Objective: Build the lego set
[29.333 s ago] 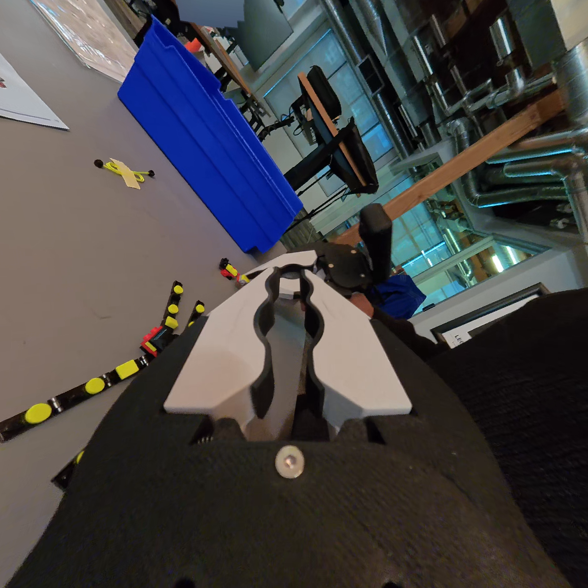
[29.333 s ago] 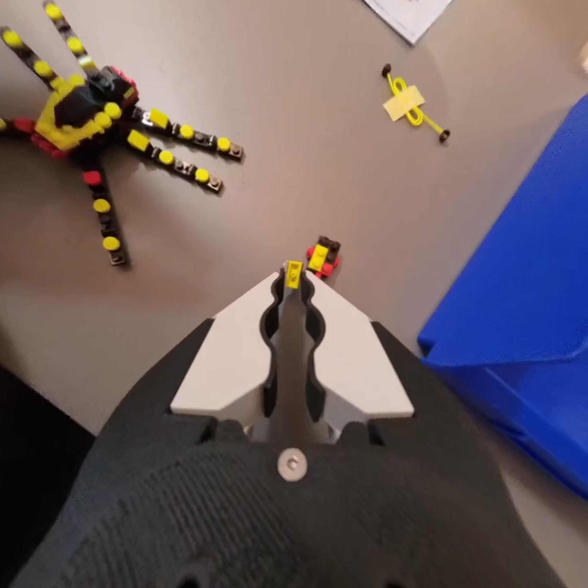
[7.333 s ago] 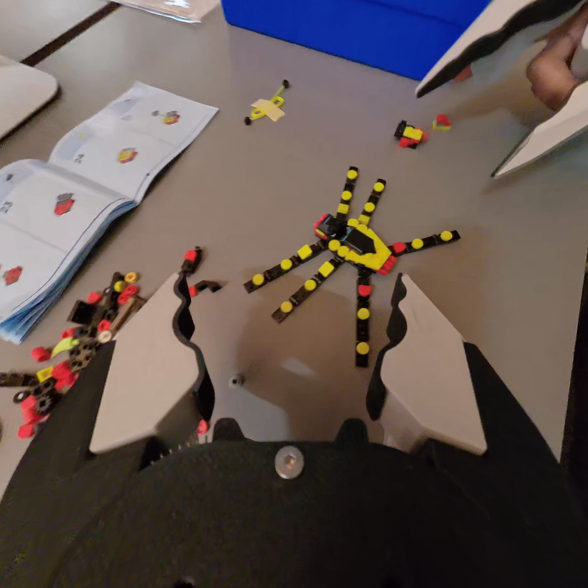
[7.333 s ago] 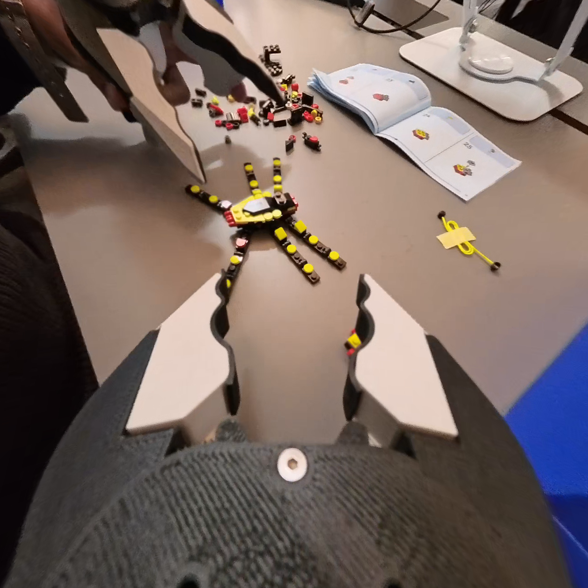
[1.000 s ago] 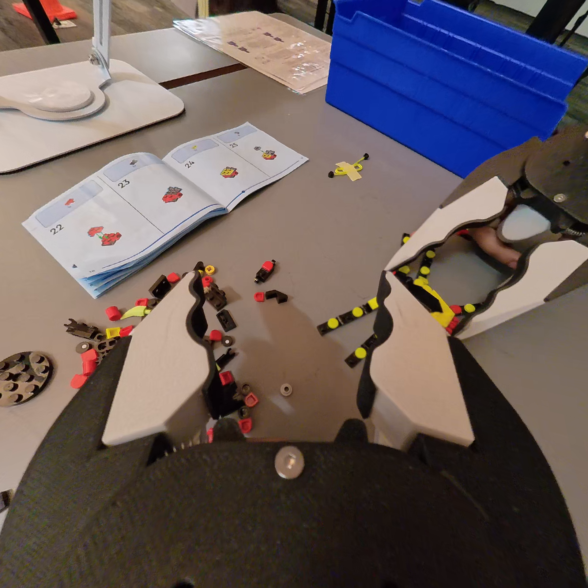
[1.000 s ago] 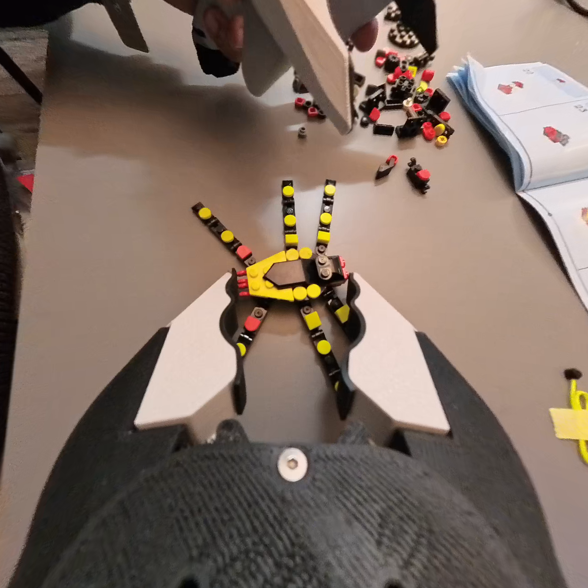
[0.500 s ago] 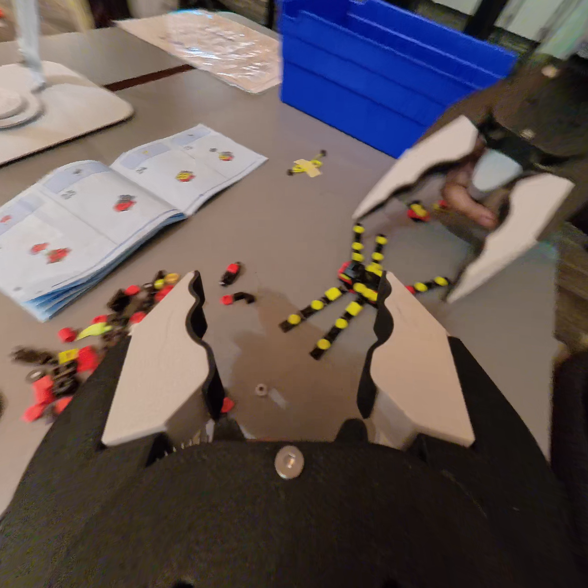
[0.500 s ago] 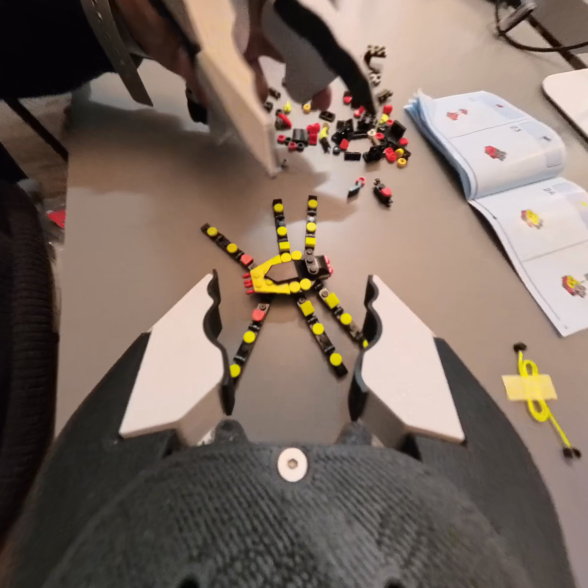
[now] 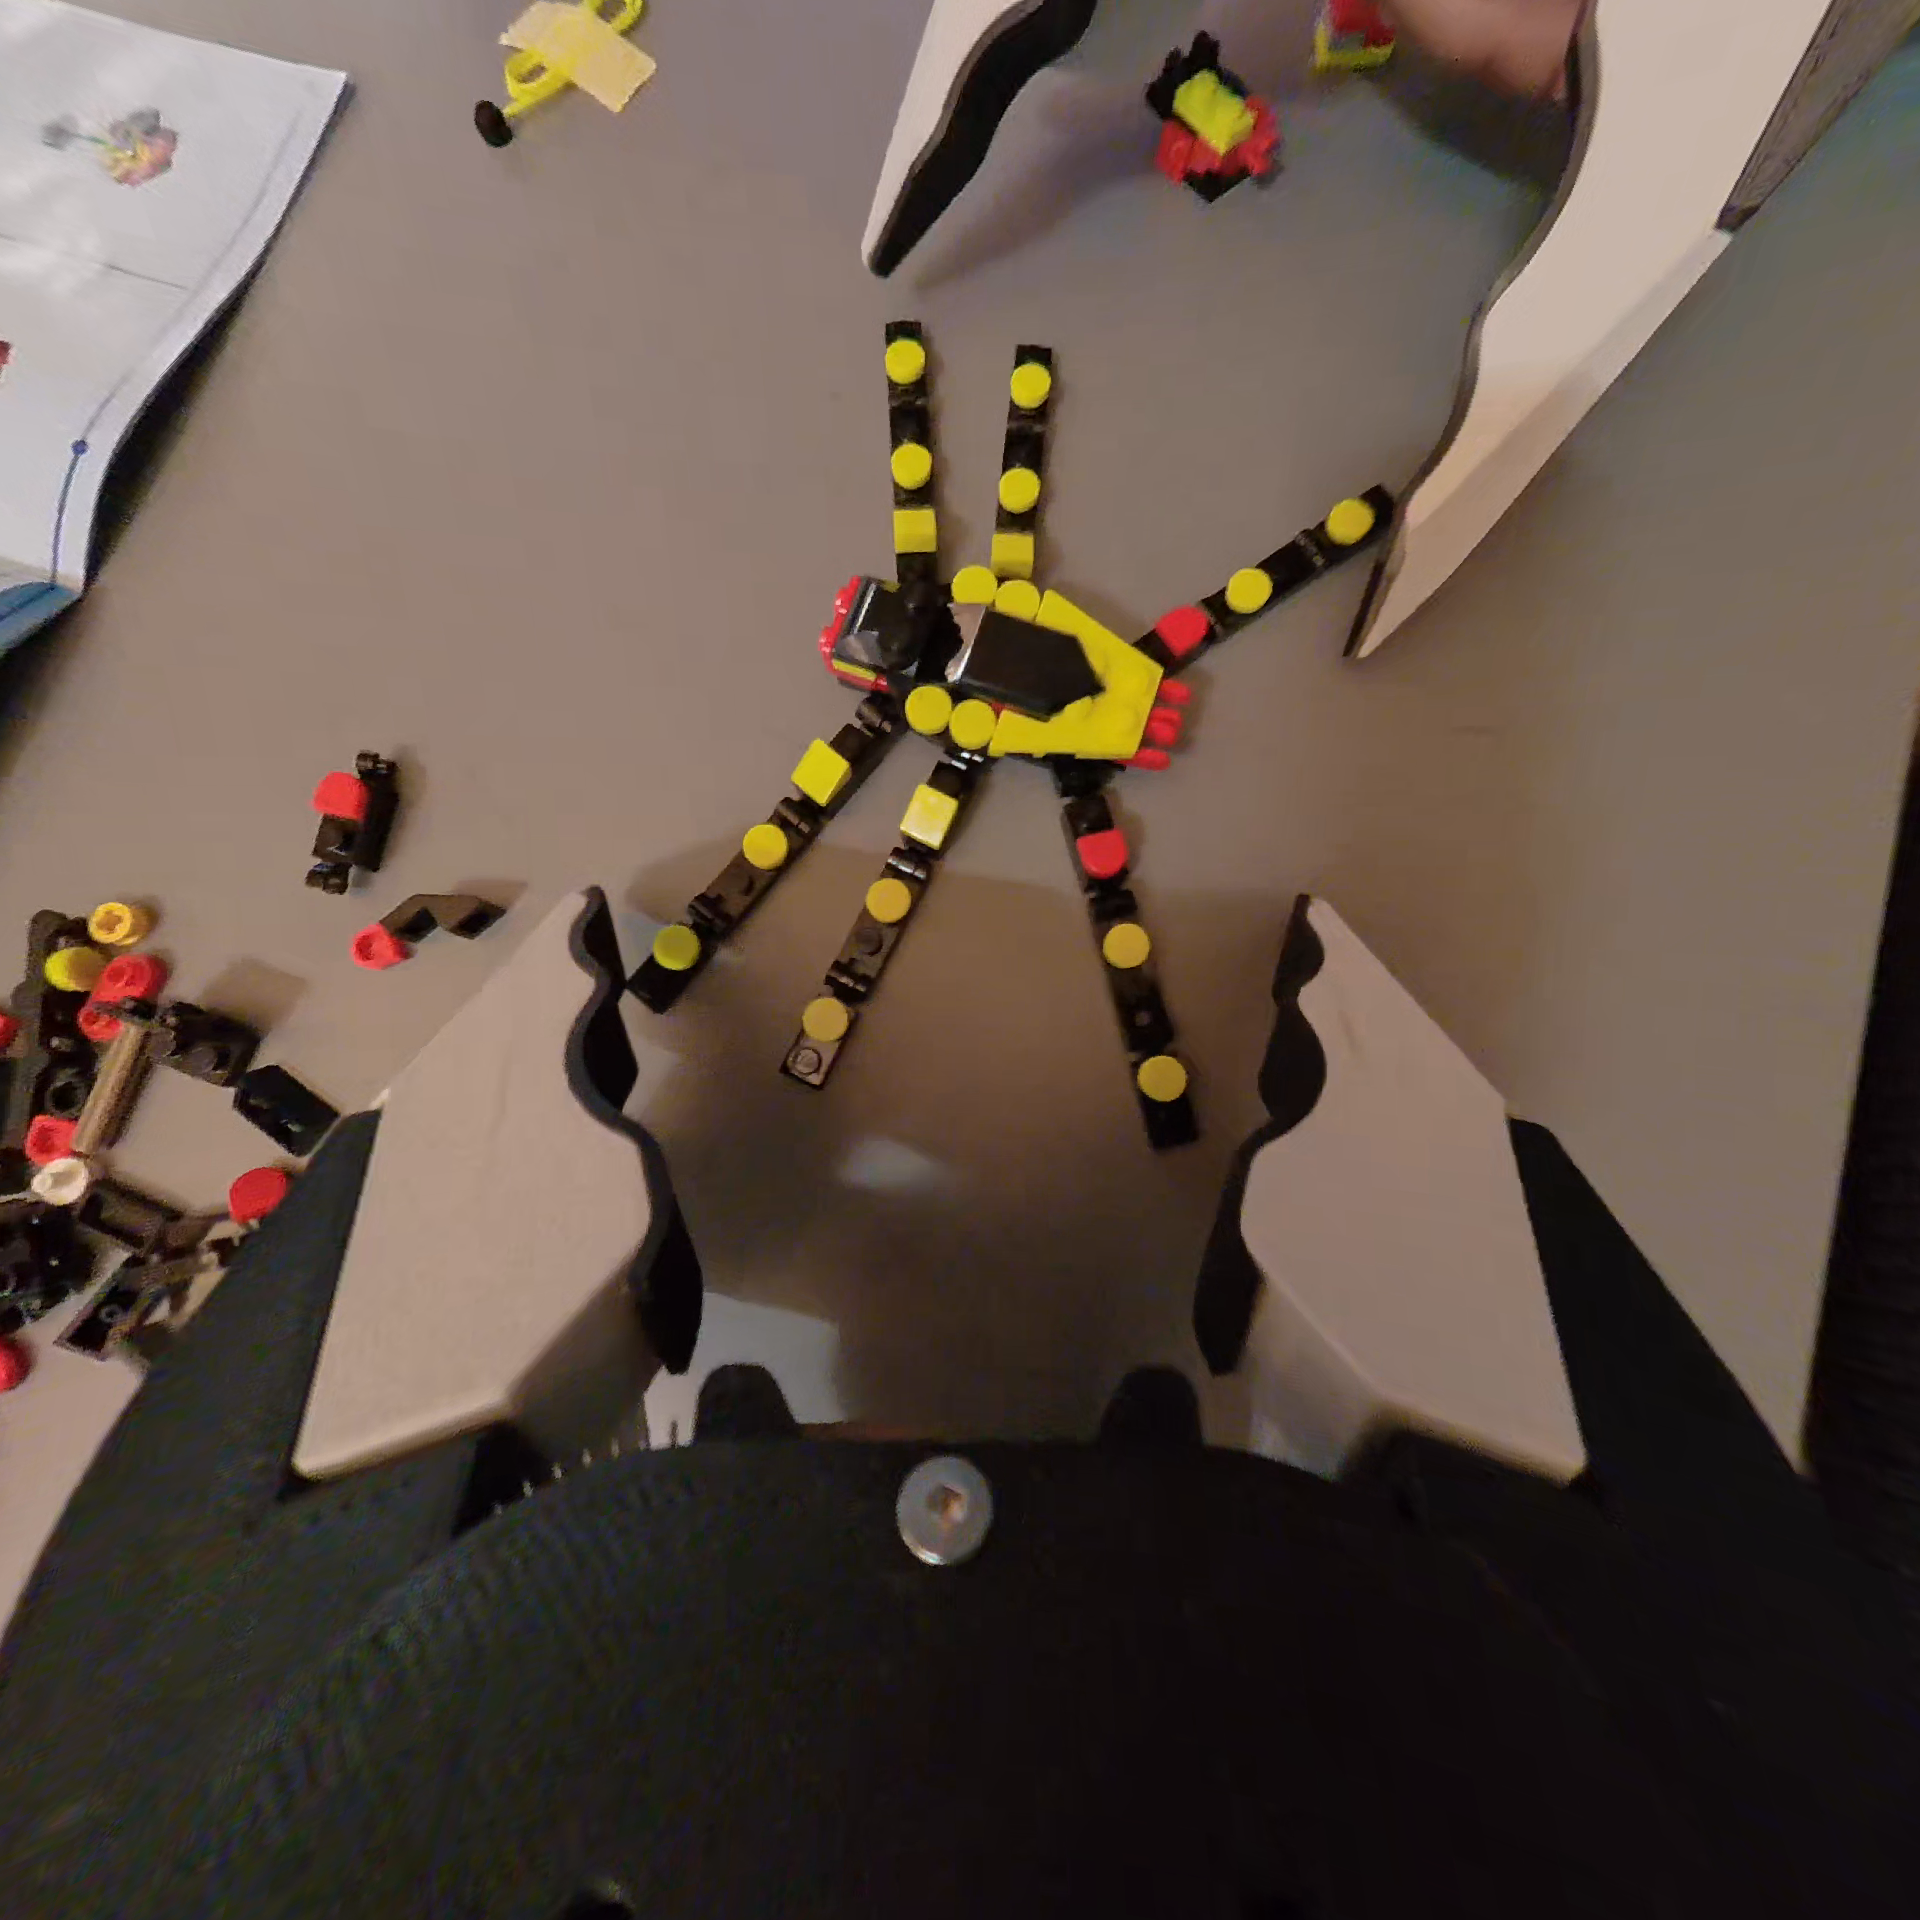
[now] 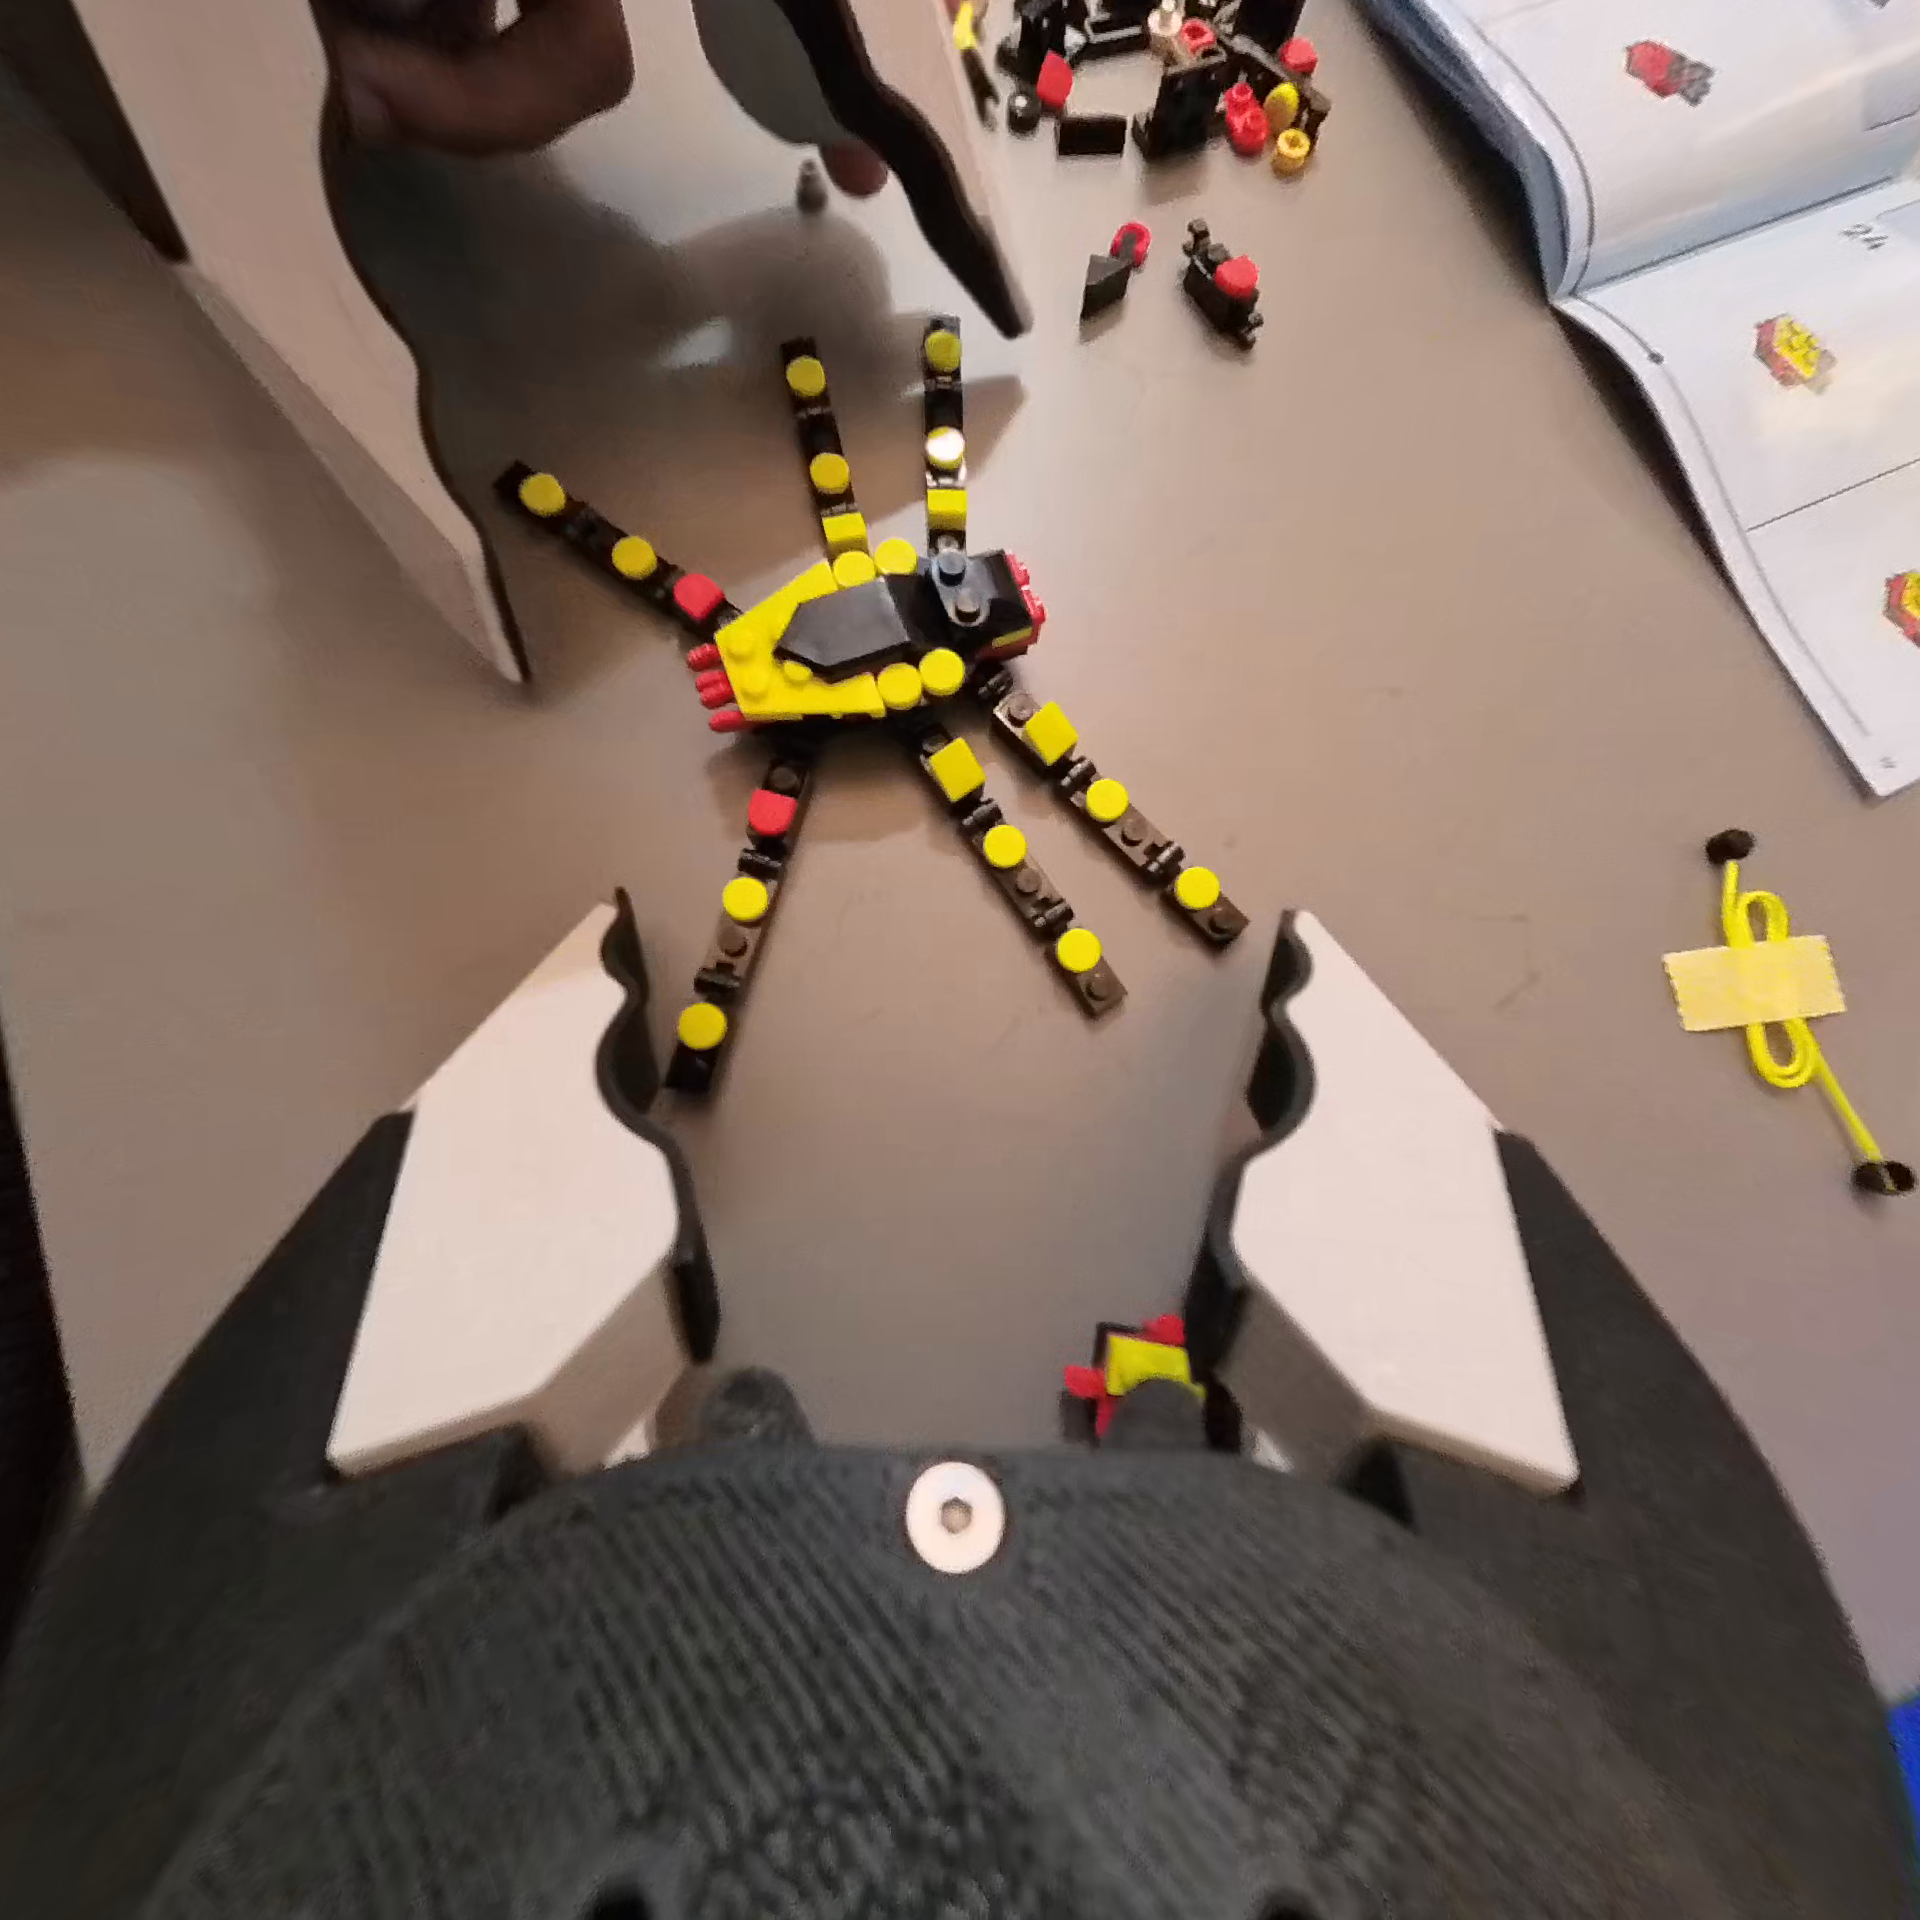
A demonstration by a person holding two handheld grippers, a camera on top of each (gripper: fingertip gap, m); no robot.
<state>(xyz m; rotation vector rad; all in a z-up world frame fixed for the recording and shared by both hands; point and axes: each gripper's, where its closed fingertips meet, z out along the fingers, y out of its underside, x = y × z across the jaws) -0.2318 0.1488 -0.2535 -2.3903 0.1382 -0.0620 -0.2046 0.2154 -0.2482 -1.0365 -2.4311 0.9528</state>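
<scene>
A yellow, black and red lego spider (image 9: 1018,665) with several studded legs lies flat on the grey table (image 9: 623,468); it also shows in the right wrist view (image 10: 862,644). My left gripper (image 9: 945,914) is open and empty, its fingertips beside the spider's near leg ends. My right gripper (image 10: 954,920) is open and empty on the opposite side, its tips at the other leg ends. A small red, yellow and black sub-assembly (image 10: 1138,1366) lies on the table between the right fingers near their base; it also shows in the left wrist view (image 9: 1210,130).
A pile of loose black, red and yellow pieces (image 9: 104,1091) lies left of my left gripper, with two small black-and-red pieces (image 9: 348,816) nearer the spider. An open instruction booklet (image 10: 1714,208) and a taped yellow string (image 10: 1756,997) lie to the right. A blue bin corner (image 10: 1907,1766) is close by.
Both grippers have tilted down and come closer over the spider, facing each other. The right gripper backed off from around the spider's body a second ago. Both stay open.
</scene>
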